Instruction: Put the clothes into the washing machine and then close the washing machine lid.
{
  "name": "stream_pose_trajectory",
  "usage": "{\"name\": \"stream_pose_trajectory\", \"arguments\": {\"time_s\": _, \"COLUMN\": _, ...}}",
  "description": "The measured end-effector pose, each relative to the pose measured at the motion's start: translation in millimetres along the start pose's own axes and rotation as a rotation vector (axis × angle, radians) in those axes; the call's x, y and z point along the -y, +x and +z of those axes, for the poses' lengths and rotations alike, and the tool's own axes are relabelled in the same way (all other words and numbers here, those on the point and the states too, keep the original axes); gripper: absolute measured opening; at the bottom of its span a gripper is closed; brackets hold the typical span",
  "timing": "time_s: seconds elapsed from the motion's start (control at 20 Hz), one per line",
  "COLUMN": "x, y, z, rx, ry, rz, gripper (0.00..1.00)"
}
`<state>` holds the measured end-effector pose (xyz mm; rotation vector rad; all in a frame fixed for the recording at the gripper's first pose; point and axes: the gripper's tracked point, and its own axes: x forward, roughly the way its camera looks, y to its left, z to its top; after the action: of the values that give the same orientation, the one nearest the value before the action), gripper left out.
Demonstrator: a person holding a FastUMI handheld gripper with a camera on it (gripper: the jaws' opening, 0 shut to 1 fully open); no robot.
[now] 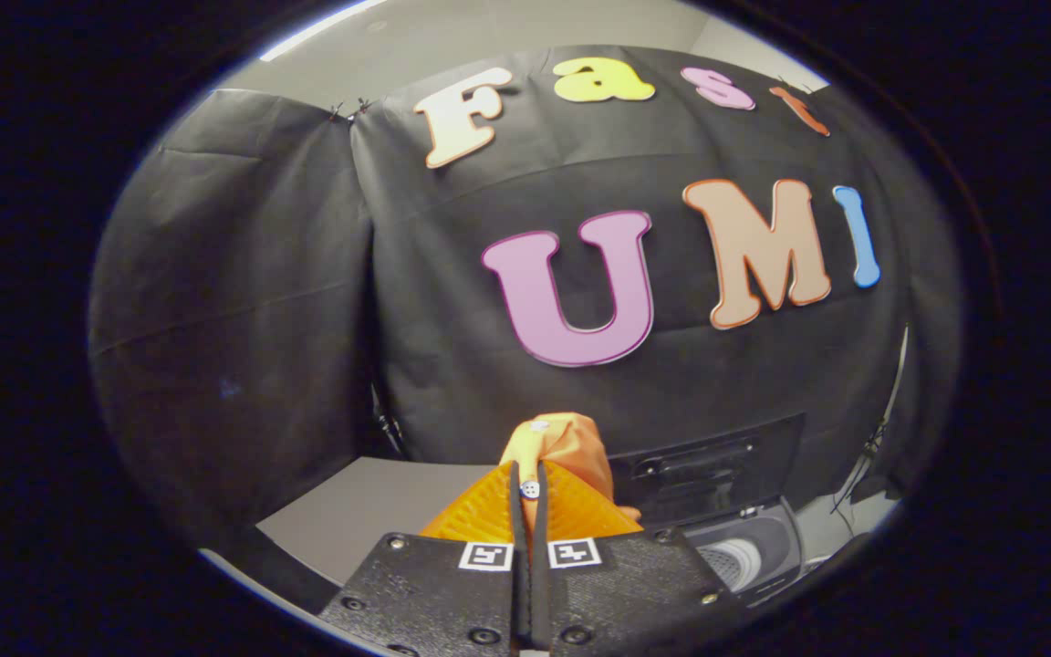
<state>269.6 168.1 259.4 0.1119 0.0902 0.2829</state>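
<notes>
Showed a black cloth wall (pixel 243 301) hung in two panels and creased in horizontal folds. Held the panels together at the top of their seam with small dark clips (pixel 348 109). Included a pale ceiling (pixel 535 23) above the cloth, crossed by a bright light strip (pixel 320 29). Included a plain grey tabletop (pixel 370 511) below the cloth. Showed thin dark cables (pixel 863 465) trailing down beside the cloth's right side.
</notes>
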Motion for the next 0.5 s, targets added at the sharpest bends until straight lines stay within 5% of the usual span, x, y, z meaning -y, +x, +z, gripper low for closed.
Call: {"name": "stream_pose_trajectory", "arguments": {"time_s": 0.5, "x": 80, "y": -8, "z": -22, "rx": -0.007, "ry": -0.166, "rz": -0.097, "gripper": 0.00}}
